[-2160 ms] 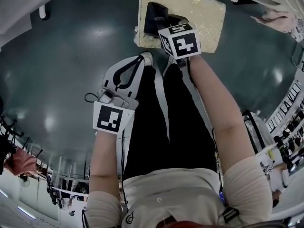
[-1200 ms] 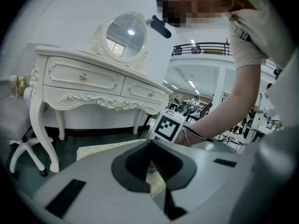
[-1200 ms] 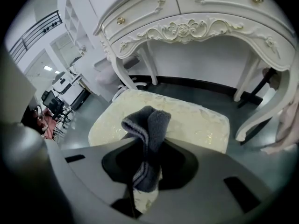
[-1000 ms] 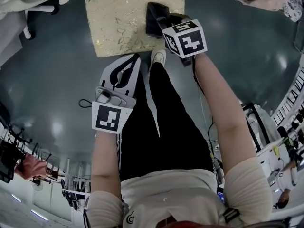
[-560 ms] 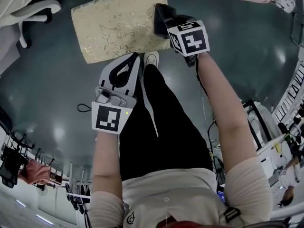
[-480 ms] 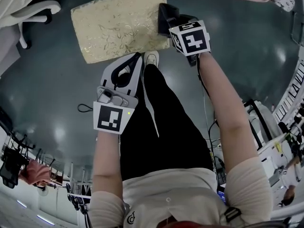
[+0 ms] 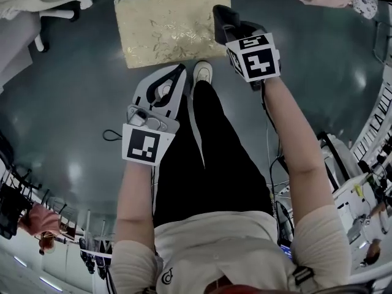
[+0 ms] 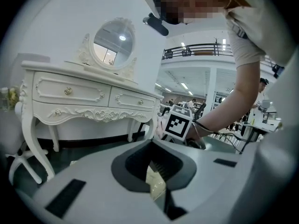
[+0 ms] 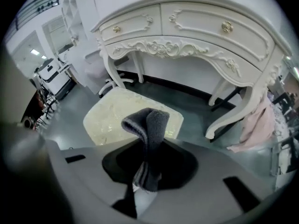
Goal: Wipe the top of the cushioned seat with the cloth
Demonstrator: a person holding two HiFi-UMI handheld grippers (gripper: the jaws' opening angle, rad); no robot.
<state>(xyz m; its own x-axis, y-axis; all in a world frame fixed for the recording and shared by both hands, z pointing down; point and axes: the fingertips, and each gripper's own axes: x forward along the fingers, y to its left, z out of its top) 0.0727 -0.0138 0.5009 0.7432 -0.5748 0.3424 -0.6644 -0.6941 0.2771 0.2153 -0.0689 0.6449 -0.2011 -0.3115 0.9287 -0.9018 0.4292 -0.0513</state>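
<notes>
The right gripper [image 7: 233, 32] is clenched on the dark grey cloth [image 9: 150, 125], which stands folded between its jaws. In the head view the cloth sits just off the right edge of the cushioned seat [image 7: 168, 23]. The left gripper [image 7: 175, 76] hangs clenched and empty, near the seat's front edge.

1. A white dressing table [image 9: 196, 31] stands on curved legs, with carved trim and gold-coloured knobs on its drawers.
2. An oval mirror [image 8: 113, 43] in an ornate white frame sits upright on its top.
3. A pink garment [image 9: 254, 125] hangs beside one of the table's legs.
4. The floor [image 7: 67, 115] is dark green and glossy, catching the ceiling lights.
5. A white chair [image 7: 58, 2] stands nearby.
6. A railed balcony [image 8: 201, 49] crosses the hall beyond.
</notes>
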